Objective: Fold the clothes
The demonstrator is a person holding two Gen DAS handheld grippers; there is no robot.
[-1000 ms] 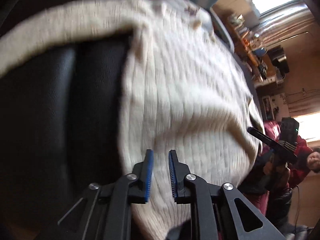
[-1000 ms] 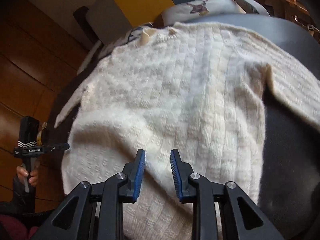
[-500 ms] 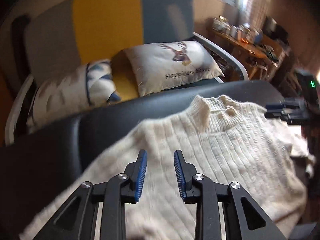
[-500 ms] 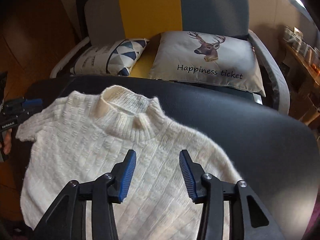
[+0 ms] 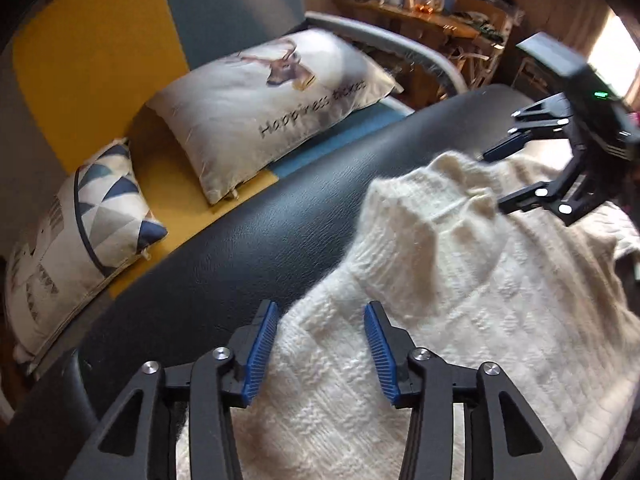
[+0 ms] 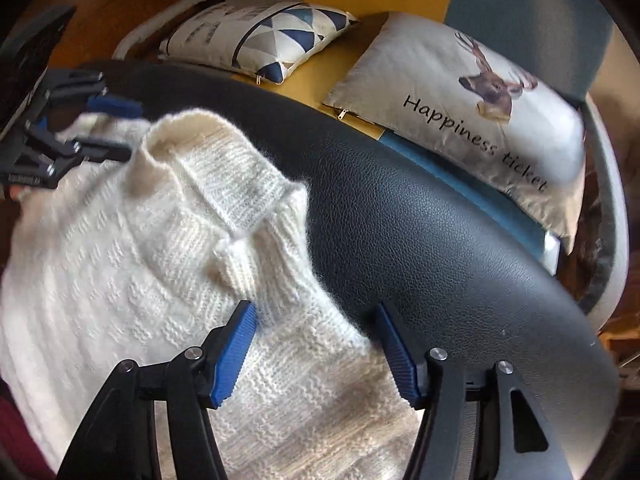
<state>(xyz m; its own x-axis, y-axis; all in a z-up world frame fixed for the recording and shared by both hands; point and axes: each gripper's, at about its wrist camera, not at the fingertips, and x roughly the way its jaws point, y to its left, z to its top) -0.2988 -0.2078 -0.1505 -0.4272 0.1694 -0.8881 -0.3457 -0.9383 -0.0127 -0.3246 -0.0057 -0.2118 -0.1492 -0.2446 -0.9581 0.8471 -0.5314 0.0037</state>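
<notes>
A cream knitted sweater [image 5: 460, 304] lies flat on a black leather surface [image 5: 248, 248], its ribbed collar [image 5: 420, 224] toward the sofa. My left gripper [image 5: 320, 344] is open, its blue pads straddling the sweater's left shoulder just below the collar. Over the right shoulder edge of the sweater [image 6: 168, 256], my right gripper [image 6: 320, 344] stands open too. Each gripper shows in the other's view: the right gripper [image 5: 508, 172] beside the collar, the left gripper [image 6: 116, 124] at the far shoulder. Nothing is held.
Behind the black surface [image 6: 420, 240] is a yellow, blue and grey sofa [image 5: 92, 68] with a deer cushion [image 5: 272, 100] and a triangle-patterned cushion [image 5: 88, 220]. A cluttered wooden shelf [image 5: 420, 8] stands at the far right. A dark red sleeve [image 6: 16, 440] shows lower left.
Both grippers swung from low over the sweater's body up to its shoulders by the collar. Their jaws widened from a narrow gap to fully open.
</notes>
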